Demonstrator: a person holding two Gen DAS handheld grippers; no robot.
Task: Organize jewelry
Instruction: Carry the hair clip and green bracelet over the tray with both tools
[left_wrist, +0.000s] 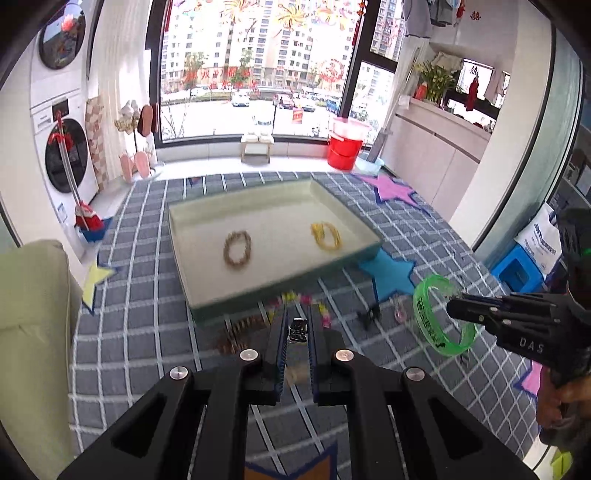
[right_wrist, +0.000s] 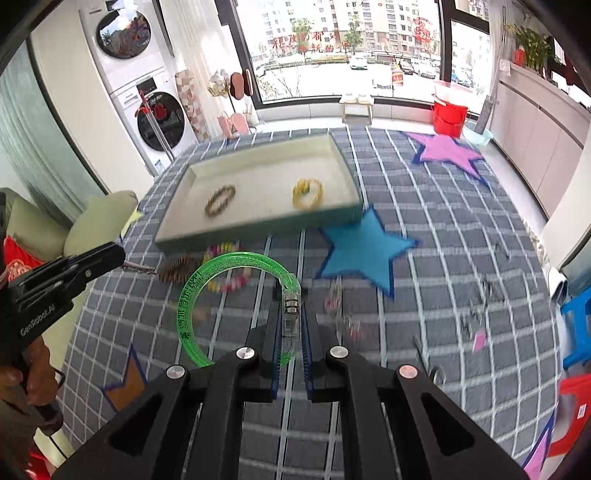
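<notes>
Both grippers were mid-carry: the right gripper (right_wrist: 291, 317) pinched a green bangle (right_wrist: 192, 295) at centre frame, and the left gripper (left_wrist: 297, 328) clamped a small dark metal piece (left_wrist: 297, 329). Next, each likely needed lowering over the pale tray (left_wrist: 184, 258) before letting go. The tray, at upper centre, held a brown beaded bracelet (left_wrist: 237, 251) and a yellow bracelet (left_wrist: 325, 235).

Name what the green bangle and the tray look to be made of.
Green bangle: likely translucent plastic, glossy, since light shows through and it has a clear clasp section. Tray: smooth matte cream inside, teal outside; could be coated board or plastic, too blurred to settle.
</notes>
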